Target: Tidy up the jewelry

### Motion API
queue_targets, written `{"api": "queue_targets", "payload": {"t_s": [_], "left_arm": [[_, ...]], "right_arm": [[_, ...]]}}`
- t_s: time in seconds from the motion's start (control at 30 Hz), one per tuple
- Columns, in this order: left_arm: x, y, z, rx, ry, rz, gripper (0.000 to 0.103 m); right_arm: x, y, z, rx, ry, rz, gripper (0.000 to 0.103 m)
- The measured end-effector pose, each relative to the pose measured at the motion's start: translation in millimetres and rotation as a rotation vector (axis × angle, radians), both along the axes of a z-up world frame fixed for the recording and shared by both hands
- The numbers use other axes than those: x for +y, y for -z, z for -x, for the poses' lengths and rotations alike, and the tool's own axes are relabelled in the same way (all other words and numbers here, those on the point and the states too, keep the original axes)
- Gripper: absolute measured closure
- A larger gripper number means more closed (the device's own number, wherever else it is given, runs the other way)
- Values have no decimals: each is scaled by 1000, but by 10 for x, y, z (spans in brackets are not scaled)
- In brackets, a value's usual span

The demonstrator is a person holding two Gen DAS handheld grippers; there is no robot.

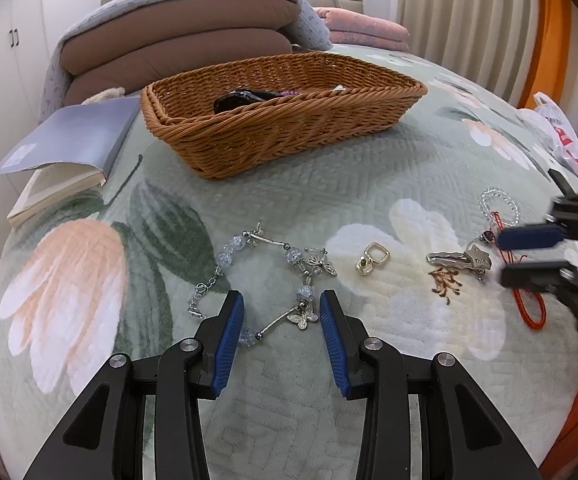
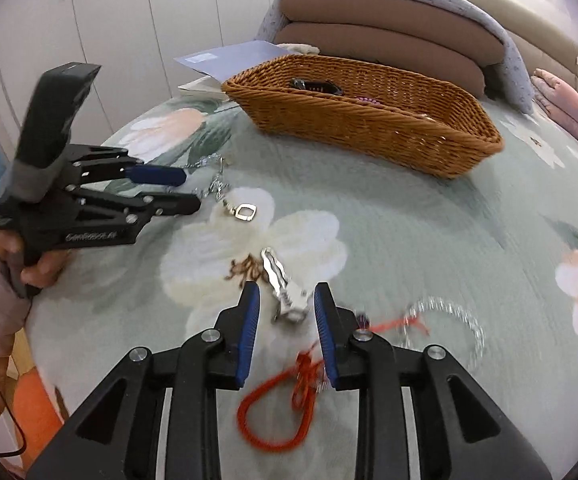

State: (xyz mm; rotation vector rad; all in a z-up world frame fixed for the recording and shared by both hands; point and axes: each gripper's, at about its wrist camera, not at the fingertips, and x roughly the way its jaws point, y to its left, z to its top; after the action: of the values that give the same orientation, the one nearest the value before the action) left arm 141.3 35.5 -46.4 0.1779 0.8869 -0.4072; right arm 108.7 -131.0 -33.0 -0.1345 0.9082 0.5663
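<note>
A brown wicker basket (image 1: 285, 120) sat on the flowered quilt (image 1: 249, 200), toward the pillows (image 1: 177, 40). Inside it lay a dark, glossy thing (image 1: 245, 98) that could not be made out clearly, and beside it a few pink-purple beads (image 1: 291, 91) showed over the rim. The rest of its floor was hidden by the near wall. A book (image 1: 65, 152) with a grey cover lay just beside the basket.

The jewelry not in the basket was spread on the quilt in front of it. A bracelet of pale blue beads and silver butterflies (image 1: 277, 276) lay under the left gripper (image 1: 282, 312), whose blue pads stood partly apart above it, gripping nothing; one bead sat against the left pad. Near the bracelet lay a small gold clasp (image 1: 373, 257), then a silver hair clip (image 1: 459, 261), a red cord (image 1: 529, 308) and a ring of clear beads (image 1: 499, 202).

The right gripper (image 2: 287, 312) hovered over the silver hair clip, its pads a little apart with the clip's end between them. The clip lay on the quilt and the pads did not press it. The red cord ran under the right finger, and the clear bead ring lay just right of it, blurred. A hand (image 2: 37, 264) in a pale sleeve held the left gripper at the quilt's edge.
</note>
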Motion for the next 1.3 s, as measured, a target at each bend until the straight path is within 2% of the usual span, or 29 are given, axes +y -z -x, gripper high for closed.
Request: {"api": "queue_targets", "payload": {"t_s": [0.13, 0.37, 0.43, 0.5, 0.57, 0.67, 0.83, 0.9, 0.93, 1.0, 1.07, 1.17, 1.3], "left_arm": [[6, 3, 7, -3, 0, 3, 62], [-7, 7, 17, -6, 2, -9, 63], [-26, 3, 30, -5, 13, -9, 70], [-63, -4, 57, -6, 33, -12, 85], [-113, -8, 67, -5, 51, -20, 93], [-146, -15, 39, 4, 51, -25, 93], [-47, -62, -20, 25, 18, 66, 93], [50, -131, -27, 8, -7, 128, 96], [137, -201, -26, 1, -8, 195, 102], [257, -312, -39, 0, -14, 280, 102], [324, -428, -50, -13, -12, 329, 102], [379, -576, -50, -32, -3, 377, 102], [359, -750, -31, -68, 8, 389, 102]], "right_arm": [[77, 137, -80, 35, -12, 27, 73], [160, 120, 5, -20, -35, 63, 76], [146, 88, 28, -32, -36, 47, 76], [131, 58, 47, -38, -38, 22, 76], [115, 27, 58, -44, -36, 8, 76], [80, -12, 76, -52, -32, -16, 76], [-36, -137, 92, -76, -13, -77, 76], [-84, -194, 91, -86, -1, -98, 76], [-107, -220, 84, -90, 7, -107, 76], [-133, -248, 79, -93, 16, -118, 76], [-156, -265, 68, -96, 27, -124, 76], [-184, -285, 63, -101, 36, -129, 76], [-208, -315, 69, -103, 43, -134, 76]]}}
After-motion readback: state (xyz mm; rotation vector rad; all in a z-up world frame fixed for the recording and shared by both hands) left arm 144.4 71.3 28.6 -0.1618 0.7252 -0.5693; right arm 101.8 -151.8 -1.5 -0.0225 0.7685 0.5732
